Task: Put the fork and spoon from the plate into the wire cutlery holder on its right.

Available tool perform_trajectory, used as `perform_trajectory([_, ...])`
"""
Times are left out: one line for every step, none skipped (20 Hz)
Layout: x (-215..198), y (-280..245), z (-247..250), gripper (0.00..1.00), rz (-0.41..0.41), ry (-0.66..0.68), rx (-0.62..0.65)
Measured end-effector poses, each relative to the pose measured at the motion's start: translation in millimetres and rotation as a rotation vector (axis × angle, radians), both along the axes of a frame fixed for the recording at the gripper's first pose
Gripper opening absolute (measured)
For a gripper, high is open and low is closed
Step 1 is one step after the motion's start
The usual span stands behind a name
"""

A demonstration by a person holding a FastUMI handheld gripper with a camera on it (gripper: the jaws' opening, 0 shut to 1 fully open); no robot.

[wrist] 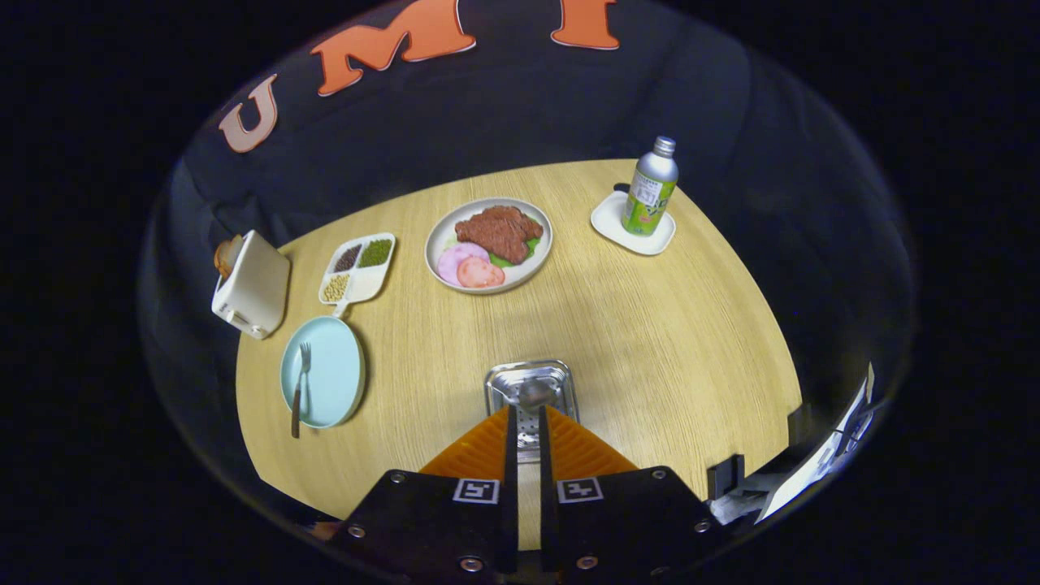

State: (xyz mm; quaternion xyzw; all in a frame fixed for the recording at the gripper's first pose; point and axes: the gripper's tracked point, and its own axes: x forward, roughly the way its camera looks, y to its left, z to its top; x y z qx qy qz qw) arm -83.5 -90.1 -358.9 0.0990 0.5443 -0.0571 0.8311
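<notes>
The gripper [526, 422] points forward over a pale wooden table [650, 341], its two fingers drawn close with only a thin slit between them, and in that slit they pinch the handle of the spoon [530, 406], whose shiny bowl shows just past the fingertips. The spoon hangs directly above a metal cutlery holder [531, 388], a small shiny container with rounded corners that sits just ahead of the fingers; whether the spoon's bowl touches the holder's floor cannot be told. To the left of the fingers, well apart from the holder, lies a light blue plate [329, 382] near the table's edge, and on it rests the fork [300, 386], lying lengthwise with its tines pointing away and its dark handle reaching over the near rim. Beyond the plate stands a white divided tray [367, 278] holding three portions of small grains or beans, and further left a white toaster [252, 284] with bread sticking out of it. Farther back, past the holder, a round plate [435, 240] carries toy meat, pink slices and a green leaf. At the far right a metal bottle [650, 187] with a green label stands upright on a small white coaster [611, 221].
</notes>
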Motion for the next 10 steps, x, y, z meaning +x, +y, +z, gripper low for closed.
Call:
perform_trajectory([12, 3, 11, 0.14, -0.004, -0.065, 0.007])
perform_trajectory([23, 9, 25, 0.16, -0.007, -0.137, 0.018])
perform_trajectory([36, 12, 38, 0.24, -0.013, -0.21, 0.02])
perform_trajectory([47, 17, 51, 0.29, -0.009, -0.278, 0.021])
perform_trajectory([55, 21, 63, 0.38, -0.002, -0.331, 0.018])
perform_trajectory([62, 25, 77, 0.48, 0.006, -0.386, 0.013])
perform_trajectory([70, 30, 91, 0.59, 0.011, -0.444, 0.005])
perform_trajectory([77, 34, 106, 0.63, 0.014, -0.499, -0.005])
perform_trajectory([85, 39, 118, 0.69, 0.014, -0.558, -0.014])
perform_trajectory([91, 42, 131, 0.74, 0.012, -0.616, -0.021])
